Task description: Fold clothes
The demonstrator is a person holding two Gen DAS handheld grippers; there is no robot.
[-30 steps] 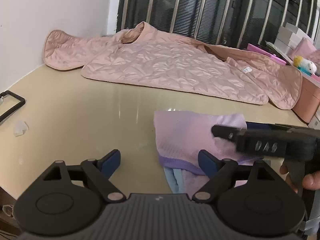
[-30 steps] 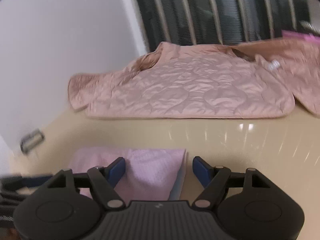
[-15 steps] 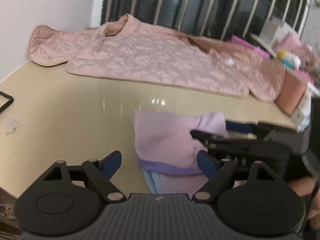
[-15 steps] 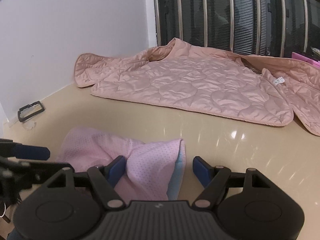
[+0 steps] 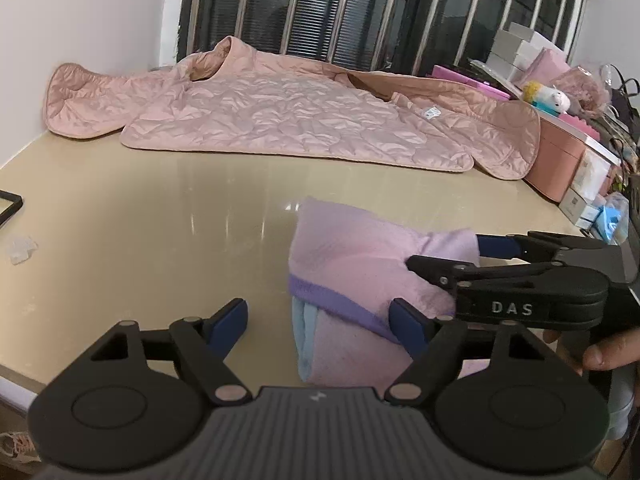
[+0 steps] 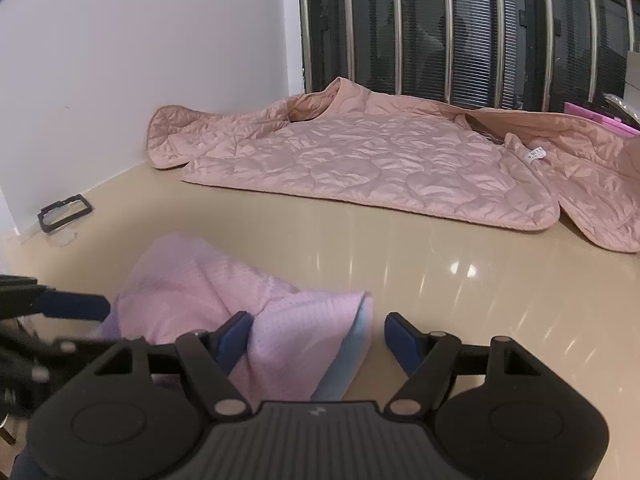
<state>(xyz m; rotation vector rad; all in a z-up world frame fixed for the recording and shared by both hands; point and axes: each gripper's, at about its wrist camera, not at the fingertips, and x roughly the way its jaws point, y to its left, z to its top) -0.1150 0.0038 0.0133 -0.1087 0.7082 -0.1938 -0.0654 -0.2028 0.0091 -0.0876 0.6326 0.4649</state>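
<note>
While both tools stand wide open, neither has a grip on anything. The right tool (image 6: 318, 334) sits low over the near right corner of the folded cloth (image 6: 192, 284), a lilac piece with a purple band and a pale blue layer showing at its edge; its left finger (image 6: 236, 334) touches a raised fold and the cloth's corner lies between its fingers. The left tool (image 5: 320, 324) hovers at the cloth's near left edge, its right finger (image 5: 408, 330) just over the purple band, its left finger over bare counter (image 5: 168, 232).

The cloth lies near the front of the glossy beige counter. Well beyond it, a pink quilted jacket (image 5: 288, 120) is spread along the back by the barred window. Between the two runs a broad bare strip. A black frame (image 6: 64, 213) rests by the left wall, and boxes (image 5: 560, 160) crowd the right end.
</note>
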